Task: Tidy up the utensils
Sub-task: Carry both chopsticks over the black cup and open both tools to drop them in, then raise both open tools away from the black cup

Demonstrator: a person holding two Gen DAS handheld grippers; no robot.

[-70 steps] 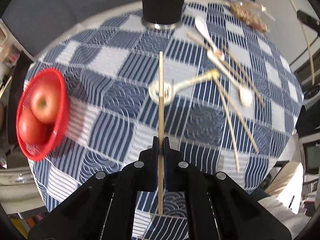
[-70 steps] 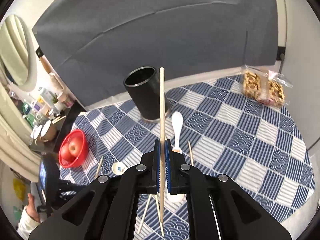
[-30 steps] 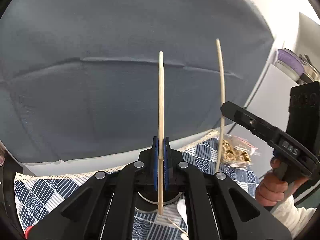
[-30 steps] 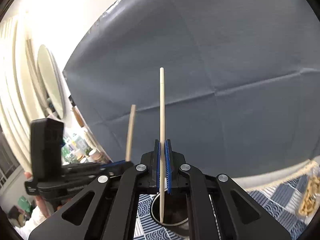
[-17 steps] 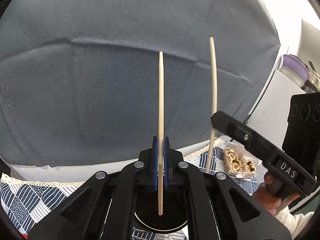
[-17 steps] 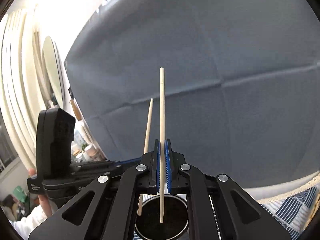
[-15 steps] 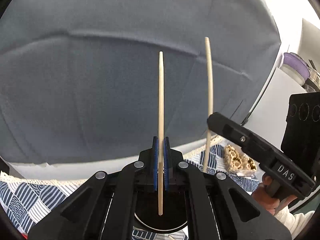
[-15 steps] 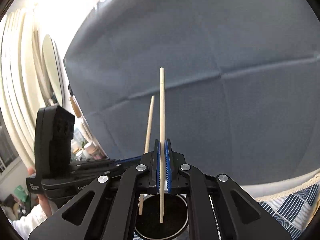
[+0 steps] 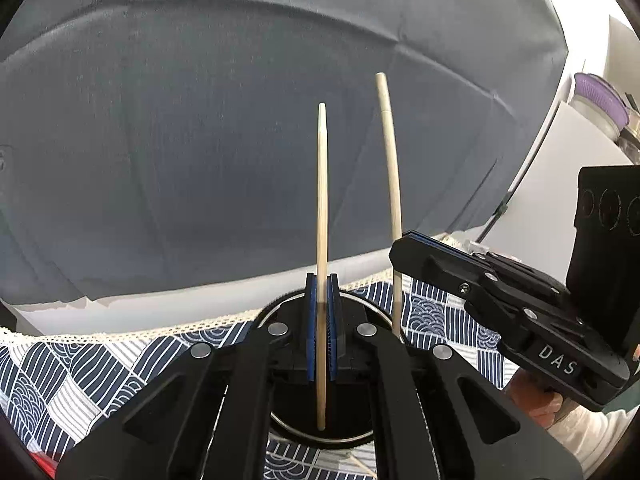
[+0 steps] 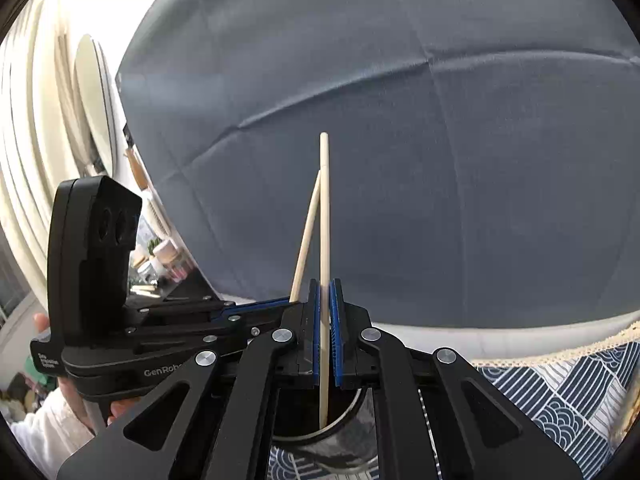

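Note:
My left gripper [image 9: 321, 332] is shut on a pale wooden chopstick [image 9: 322, 200] that stands upright, its lower end over the mouth of the black cup [image 9: 362, 435]. My right gripper [image 10: 325, 336] is shut on a second chopstick [image 10: 324, 220], also upright, and its lower end dips into the cup [image 10: 340, 452]. In the left wrist view the right gripper [image 9: 400, 248] comes in from the right with its chopstick [image 9: 390, 160]. In the right wrist view the left gripper [image 10: 280, 308] comes in from the left, and its chopstick [image 10: 306, 240] leans toward mine near the top.
The cup stands on a blue-and-white checked tablecloth [image 9: 100, 368] with a lace edge, in front of a grey cloth backdrop [image 10: 480, 160]. A person's hand [image 9: 532, 396] holds each gripper's handle. A loose stick [image 9: 360, 466] lies on the cloth near the cup.
Both grippers have sunk toward the cup with their chopsticks still gripped. The cup's mouth now looms larger under both, and the two chopsticks stand closer together.

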